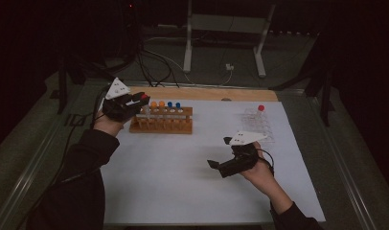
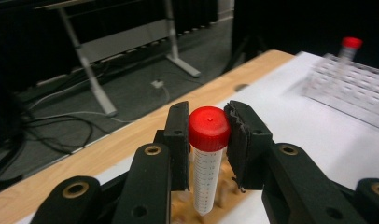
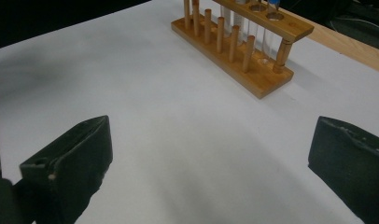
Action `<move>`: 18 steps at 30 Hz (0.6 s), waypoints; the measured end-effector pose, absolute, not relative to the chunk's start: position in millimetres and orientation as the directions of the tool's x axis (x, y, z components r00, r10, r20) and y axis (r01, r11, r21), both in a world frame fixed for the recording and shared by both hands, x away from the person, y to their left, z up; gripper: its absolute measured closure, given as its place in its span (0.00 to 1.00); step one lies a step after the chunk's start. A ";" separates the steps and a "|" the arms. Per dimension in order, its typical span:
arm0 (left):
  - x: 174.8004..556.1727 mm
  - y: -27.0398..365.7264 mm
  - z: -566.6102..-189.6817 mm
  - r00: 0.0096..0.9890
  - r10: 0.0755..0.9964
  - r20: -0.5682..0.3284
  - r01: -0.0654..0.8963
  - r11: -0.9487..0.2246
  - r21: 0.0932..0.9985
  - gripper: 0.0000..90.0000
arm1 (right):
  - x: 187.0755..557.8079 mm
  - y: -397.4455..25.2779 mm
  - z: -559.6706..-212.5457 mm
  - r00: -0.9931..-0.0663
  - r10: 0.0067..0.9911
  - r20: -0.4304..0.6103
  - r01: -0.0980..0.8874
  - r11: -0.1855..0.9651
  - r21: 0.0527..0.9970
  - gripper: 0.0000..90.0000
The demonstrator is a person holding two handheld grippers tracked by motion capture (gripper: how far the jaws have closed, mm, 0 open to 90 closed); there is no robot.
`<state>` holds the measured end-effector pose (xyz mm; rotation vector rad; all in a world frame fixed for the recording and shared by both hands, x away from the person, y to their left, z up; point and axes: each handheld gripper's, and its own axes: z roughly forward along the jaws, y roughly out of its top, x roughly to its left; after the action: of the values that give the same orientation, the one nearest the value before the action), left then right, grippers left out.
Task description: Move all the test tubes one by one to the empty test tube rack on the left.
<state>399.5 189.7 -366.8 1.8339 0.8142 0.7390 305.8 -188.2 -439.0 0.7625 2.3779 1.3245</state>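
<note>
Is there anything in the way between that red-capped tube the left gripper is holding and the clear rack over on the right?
Nothing visible blocks it. The left gripper is shut on the red-capped tube above the wooden rack. Between it and the clear rack lies bare white paper. The right gripper hovers open nearer the person, off that line.

The room is dim with black surroundings, only the white sheet (image 1: 183, 167) catches soft light from above, and the far clear rack (image 2: 351, 88) looks blurred and unsharp.
</note>
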 end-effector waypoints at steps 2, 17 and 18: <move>406.1 190.4 -367.3 0.573 0.811 0.121 0.223 -0.296 0.929 0.80 | 305.8 -188.8 -438.9 -0.810 0.586 -0.011 0.298 0.427 0.854 0.00; 442.2 188.0 -403.8 0.437 0.895 0.090 0.262 -0.223 0.939 0.80 | 306.4 -194.5 -438.8 -0.806 0.592 -0.012 0.293 0.416 0.861 0.00; 443.6 189.1 -407.0 0.440 0.895 0.074 0.274 -0.213 0.938 0.80 | 306.4 -194.8 -438.9 -0.806 0.592 -0.014 0.291 0.417 0.861 0.00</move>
<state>443.6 189.1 -407.0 1.7281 1.0147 0.8063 306.4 -194.8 -438.9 0.7627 2.3607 1.3409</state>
